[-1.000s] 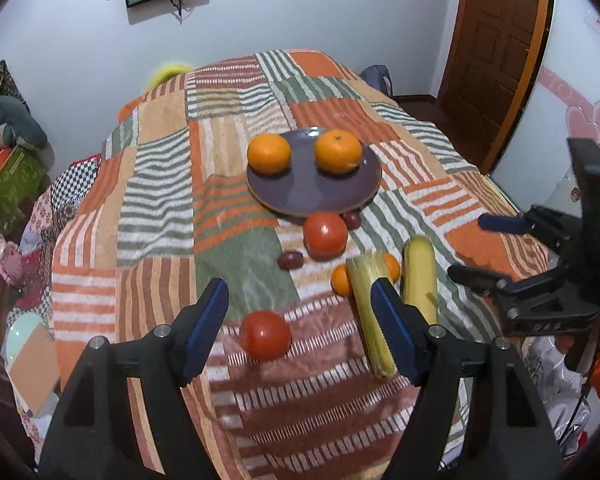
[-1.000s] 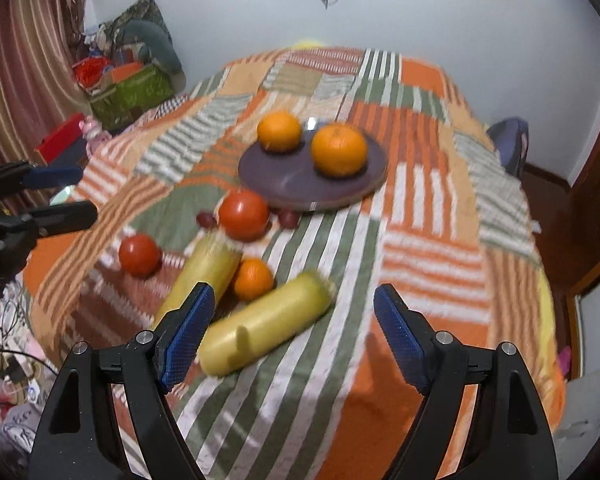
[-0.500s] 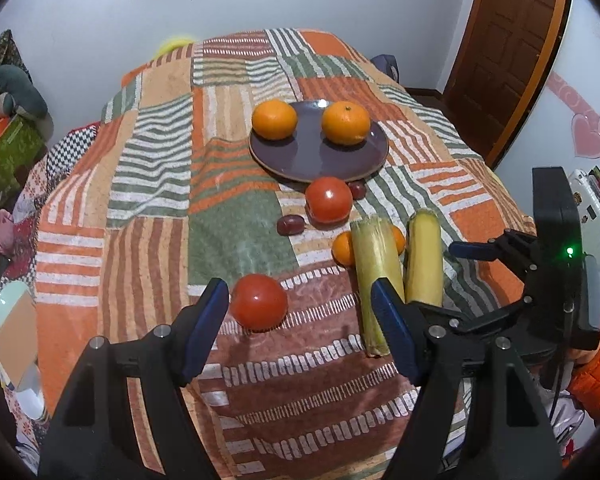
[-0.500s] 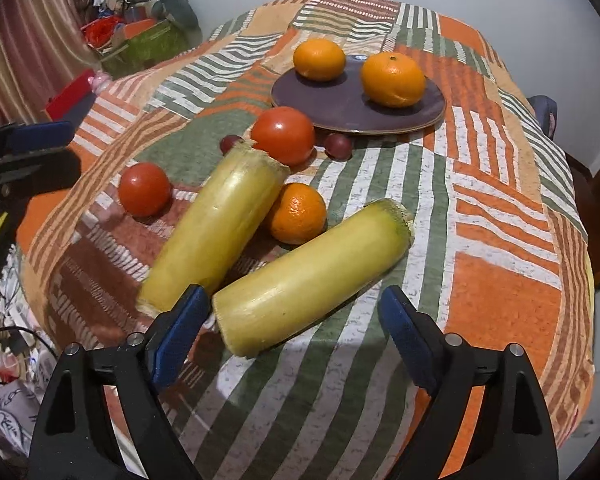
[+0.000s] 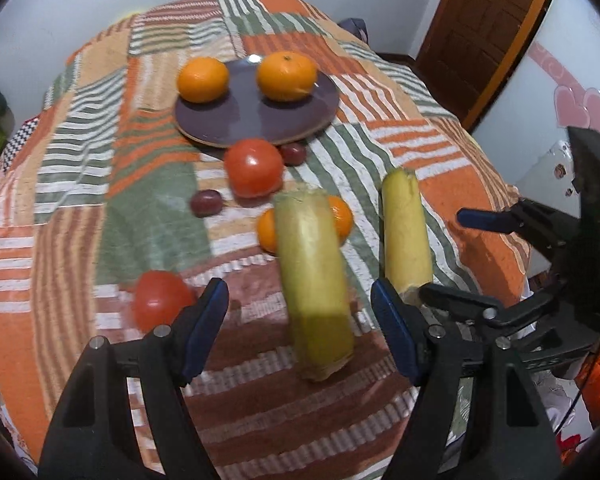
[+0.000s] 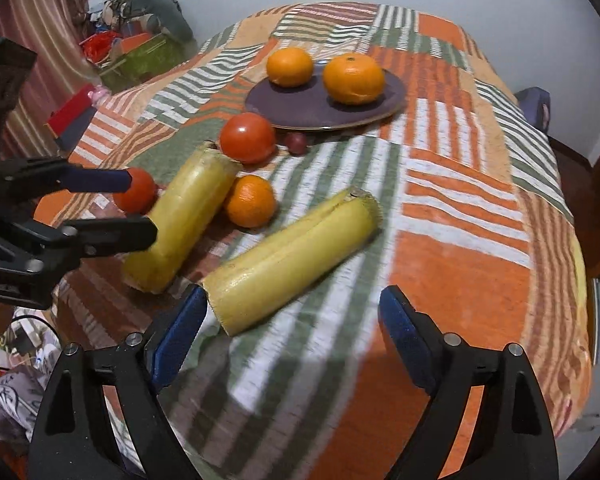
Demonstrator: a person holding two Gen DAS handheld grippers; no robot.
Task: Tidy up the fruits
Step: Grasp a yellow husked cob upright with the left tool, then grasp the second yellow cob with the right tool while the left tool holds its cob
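Observation:
A purple plate [image 5: 252,120] holds two oranges [image 5: 203,80]. In front of it on the patchwork cloth lie a tomato [image 5: 254,168], a small orange [image 5: 266,230], two dark red grapes [image 5: 206,203] and two yellow-green stalks. My left gripper [image 5: 300,320] is open low over the left stalk [image 5: 312,272], whose near end lies between the jaws without touching them. A second tomato [image 5: 160,300] sits just outside its left finger. My right gripper [image 6: 290,332] is open, with the near end of the right stalk [image 6: 292,256] beside its left pad.
The cloth-covered table [image 6: 480,280] drops away at its rounded edges. Bags and boxes [image 6: 140,52] are piled on the floor at the left, and a brown door [image 5: 480,32] stands at the right. The two grippers hang close together over the near edge.
Both grippers have come down and closer to the fruit. The left one has shifted from over the near tomato to over the left stalk. The right jaws have spread a little wider.

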